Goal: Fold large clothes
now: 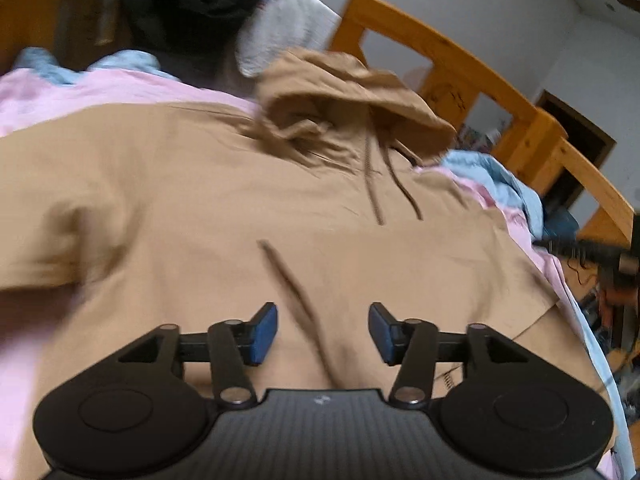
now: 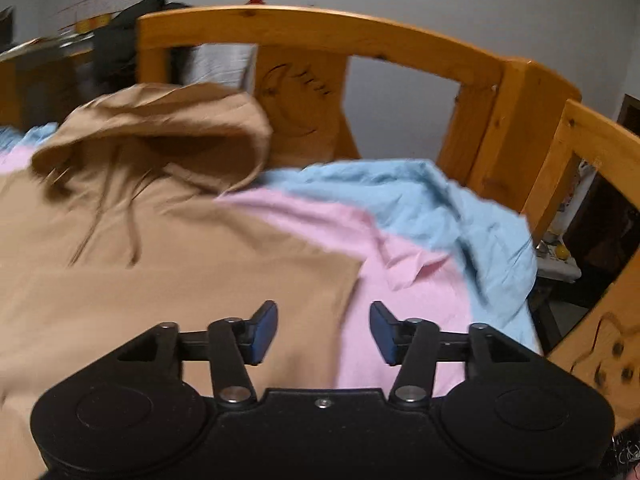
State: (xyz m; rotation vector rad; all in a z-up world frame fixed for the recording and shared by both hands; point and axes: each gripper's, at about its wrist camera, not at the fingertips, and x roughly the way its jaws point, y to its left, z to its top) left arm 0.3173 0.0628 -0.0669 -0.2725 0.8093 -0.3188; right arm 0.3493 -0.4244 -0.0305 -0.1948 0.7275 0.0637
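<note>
A tan hoodie (image 1: 224, 200) lies spread front up on a bed, its hood (image 1: 340, 96) toward the headboard and its drawstrings (image 1: 384, 184) loose on the chest. My left gripper (image 1: 323, 332) is open and empty above the hoodie's lower body. In the right wrist view the hoodie (image 2: 180, 280) fills the left half, with its hood (image 2: 160, 128) at the top. My right gripper (image 2: 323, 332) is open and empty over the hoodie's right edge, where it meets the pink sheet (image 2: 400, 280).
The bed has a pink sheet (image 1: 100, 88) and a crumpled light blue cloth (image 2: 420, 208) at the right. A wooden headboard (image 2: 360, 36) and side rail (image 2: 592, 208) border the bed. Dark and grey clothes (image 1: 224, 12) are piled beyond the hood.
</note>
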